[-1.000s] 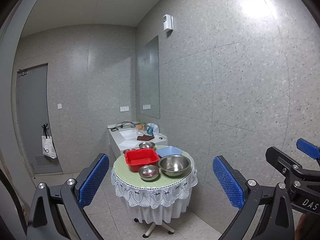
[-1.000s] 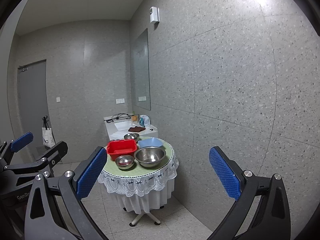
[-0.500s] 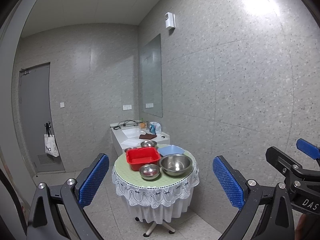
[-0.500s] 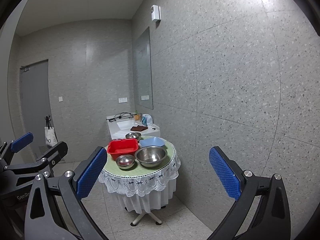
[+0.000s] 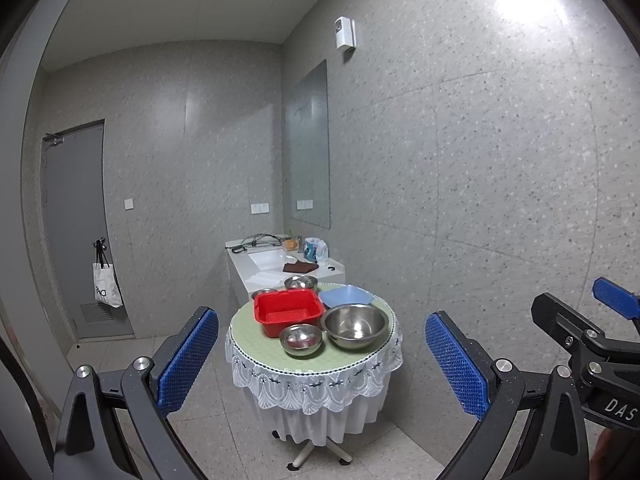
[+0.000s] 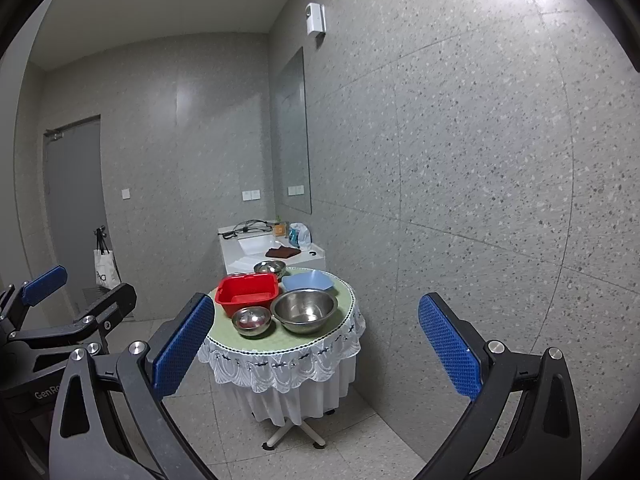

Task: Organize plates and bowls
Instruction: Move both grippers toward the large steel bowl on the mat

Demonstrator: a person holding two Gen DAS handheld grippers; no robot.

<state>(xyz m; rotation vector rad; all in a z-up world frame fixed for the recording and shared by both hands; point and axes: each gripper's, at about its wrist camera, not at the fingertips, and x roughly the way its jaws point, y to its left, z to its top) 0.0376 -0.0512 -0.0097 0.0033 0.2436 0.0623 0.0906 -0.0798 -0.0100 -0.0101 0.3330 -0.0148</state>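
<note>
We hold both grippers, left gripper (image 5: 320,364) and right gripper (image 6: 316,352), fingers wide apart and empty; the steel bowls (image 6: 305,311) sit on the round table (image 6: 280,346), well ahead, centred between both.

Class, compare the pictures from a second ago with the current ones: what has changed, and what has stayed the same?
Both cameras edged slightly nearer the round table. Nothing was grasped or released. The left gripper and right gripper stay open and empty; the red tub and steel bowls remain in place.
</note>
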